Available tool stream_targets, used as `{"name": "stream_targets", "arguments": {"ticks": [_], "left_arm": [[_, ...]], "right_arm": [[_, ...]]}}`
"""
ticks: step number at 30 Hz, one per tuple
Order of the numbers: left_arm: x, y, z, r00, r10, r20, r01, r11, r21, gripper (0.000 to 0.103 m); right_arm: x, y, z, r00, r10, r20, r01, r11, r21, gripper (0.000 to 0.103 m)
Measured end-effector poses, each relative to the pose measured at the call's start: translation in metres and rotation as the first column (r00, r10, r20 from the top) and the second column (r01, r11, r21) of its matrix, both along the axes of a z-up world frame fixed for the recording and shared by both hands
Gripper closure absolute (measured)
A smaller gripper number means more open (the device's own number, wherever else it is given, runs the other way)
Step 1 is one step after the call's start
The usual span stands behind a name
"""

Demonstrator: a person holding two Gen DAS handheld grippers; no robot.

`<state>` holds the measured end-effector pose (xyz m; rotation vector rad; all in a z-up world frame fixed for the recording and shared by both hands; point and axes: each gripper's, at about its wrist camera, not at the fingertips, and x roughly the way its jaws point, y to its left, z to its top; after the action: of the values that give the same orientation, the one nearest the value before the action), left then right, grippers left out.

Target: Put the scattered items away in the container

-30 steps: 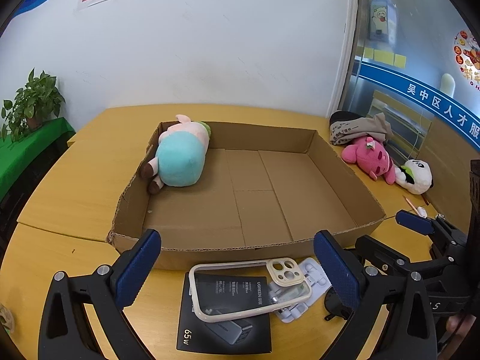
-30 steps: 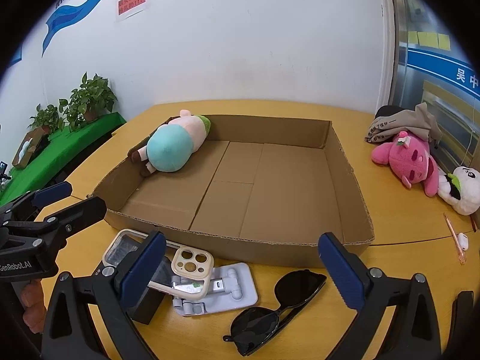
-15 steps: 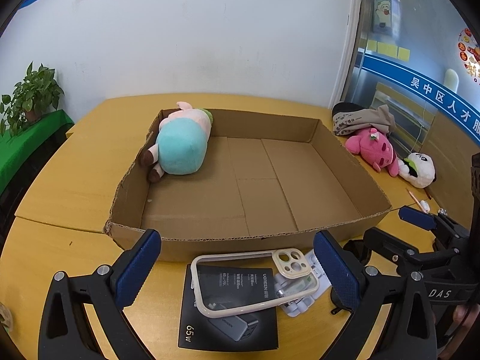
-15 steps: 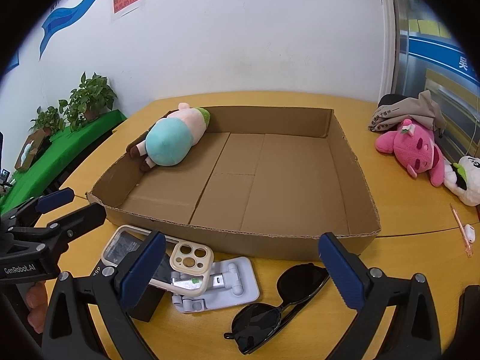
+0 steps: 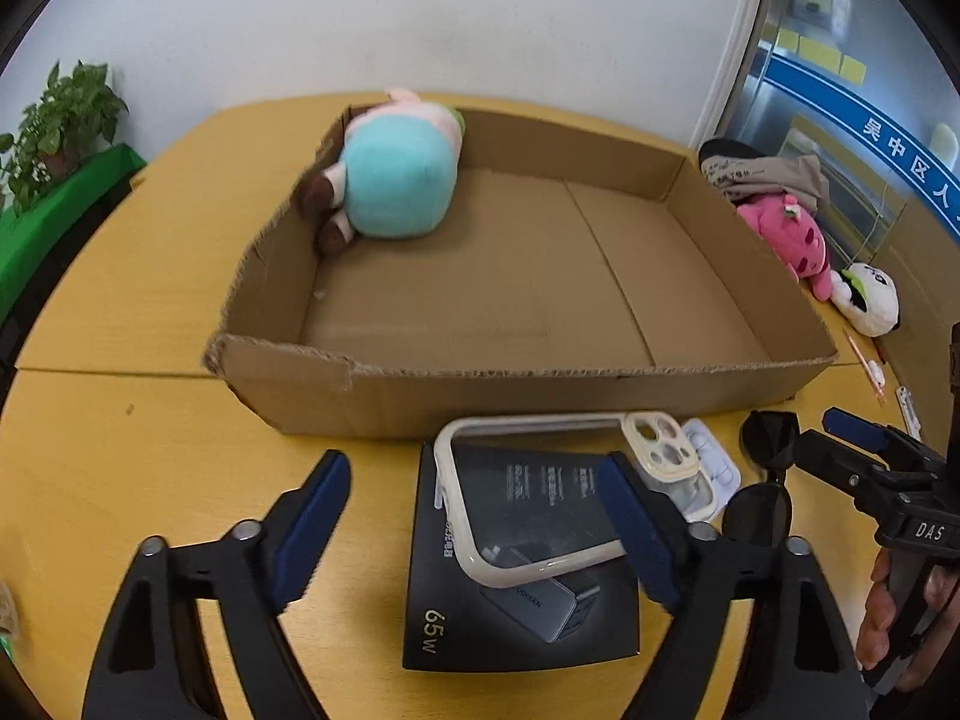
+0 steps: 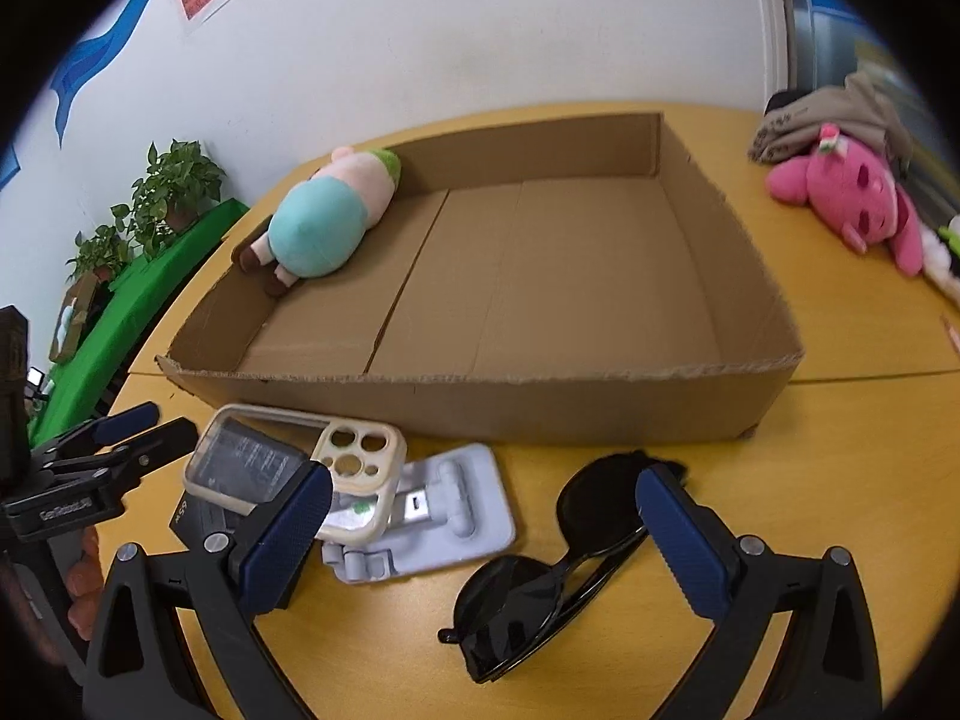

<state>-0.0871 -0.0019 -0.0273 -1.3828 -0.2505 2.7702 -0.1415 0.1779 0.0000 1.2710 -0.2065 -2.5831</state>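
Note:
A shallow cardboard box (image 5: pixel 420 396) (image 6: pixel 540 408) holds a teal and pink plush (image 5: pixel 396 186) (image 6: pixel 318 228) in its far left corner. In front of it lie a black charger box (image 5: pixel 510 618), a cream phone case (image 5: pixel 540 492) (image 6: pixel 288 474) on top, a white phone stand (image 6: pixel 444 510) and black sunglasses (image 6: pixel 552 564) (image 5: pixel 762 480). My left gripper (image 5: pixel 480 534) is open, low over the case and charger box. My right gripper (image 6: pixel 480 546) is open, low over the stand and sunglasses.
A pink plush (image 5: pixel 792 240) (image 6: pixel 852 198), a panda plush (image 5: pixel 870 300) and a grey cloth (image 6: pixel 828 114) lie right of the box. A pen (image 5: pixel 864 360) lies near the right edge. Potted plants (image 6: pixel 168 198) stand on a green surface at left.
Both grippers have moved forward and down toward the items in front of the box. Both stay open and empty.

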Motion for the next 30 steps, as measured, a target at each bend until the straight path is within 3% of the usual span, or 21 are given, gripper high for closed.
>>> {"name": "stream_targets", "arguments": {"ticks": [2, 9, 16, 21, 23, 25, 30], "left_arm": [[-0.003, 0.001, -0.008, 1.0, -0.003, 0.027, 0.003, 1.0, -0.011, 0.036], [-0.007, 0.002, -0.012, 0.998, -0.05, 0.034, 0.05, 0.999, 0.017, 0.063], [-0.009, -0.005, -0.014, 0.997, -0.066, 0.036, 0.065, 0.997, 0.042, 0.064], [-0.007, -0.012, -0.017, 0.996, -0.076, 0.034, 0.073, 0.993, 0.092, 0.064], [-0.006, -0.012, -0.017, 0.996, -0.086, 0.025, 0.083, 0.991, 0.106, 0.07], [-0.003, -0.011, -0.017, 0.993, -0.116, 0.016, 0.113, 0.984, 0.14, 0.078], [0.0, -0.008, -0.018, 0.99, -0.14, 0.009, 0.138, 0.981, 0.136, 0.079]], "right_arm": [[0.0, -0.004, -0.005, 1.0, 0.012, 0.017, -0.012, 1.0, 0.002, 0.002], [-0.002, -0.017, -0.014, 0.993, 0.095, 0.064, -0.091, 0.994, -0.067, 0.002], [-0.015, -0.041, -0.034, 0.954, 0.265, 0.139, -0.223, 0.939, -0.262, 0.002], [-0.027, -0.049, -0.046, 0.945, 0.267, 0.188, -0.212, 0.94, -0.269, 0.0], [-0.028, -0.049, -0.045, 0.945, 0.265, 0.191, -0.207, 0.939, -0.276, 0.0], [-0.025, -0.05, -0.043, 0.945, 0.27, 0.183, -0.213, 0.935, -0.283, 0.0], [-0.016, -0.058, -0.029, 0.952, 0.277, 0.127, -0.242, 0.941, -0.238, 0.003]]}}
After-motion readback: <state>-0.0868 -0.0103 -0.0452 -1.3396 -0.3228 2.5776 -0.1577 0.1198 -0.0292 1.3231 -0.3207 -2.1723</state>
